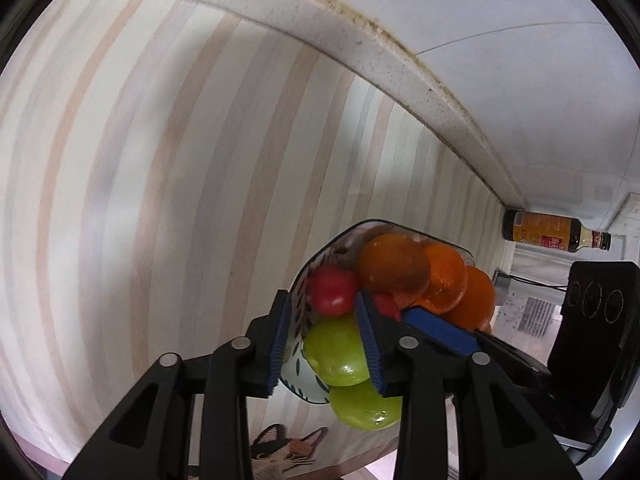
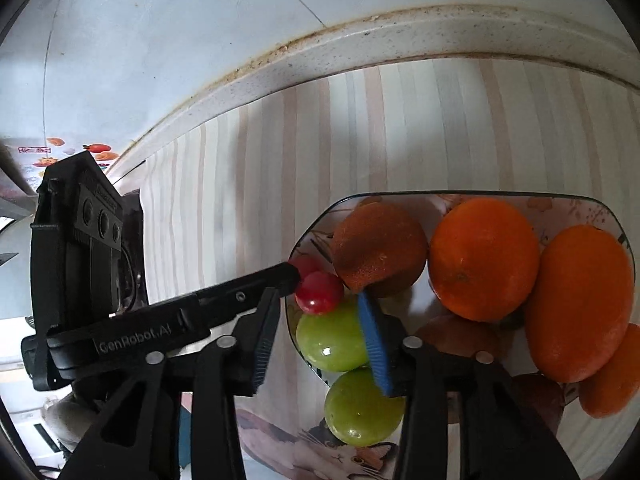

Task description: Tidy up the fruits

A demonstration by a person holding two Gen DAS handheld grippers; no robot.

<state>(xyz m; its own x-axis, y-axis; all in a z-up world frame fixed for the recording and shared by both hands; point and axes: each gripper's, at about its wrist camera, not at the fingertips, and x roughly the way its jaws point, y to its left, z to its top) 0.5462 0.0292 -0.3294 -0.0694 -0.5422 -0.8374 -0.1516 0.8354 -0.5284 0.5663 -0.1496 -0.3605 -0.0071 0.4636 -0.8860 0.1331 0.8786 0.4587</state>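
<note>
Left gripper [image 1: 326,344] jaws parted astride plate [image 1: 298,384] rim | right gripper [image 2: 318,344] jaws released over green fruit [image 2: 330,340] | advice: centre before clenching, avoid cherry [image 2: 320,292].

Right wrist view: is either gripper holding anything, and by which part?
Right gripper: nothing; open fingers straddle the patterned plate's rim and a round green fruit. Left gripper: cannot tell.
</note>
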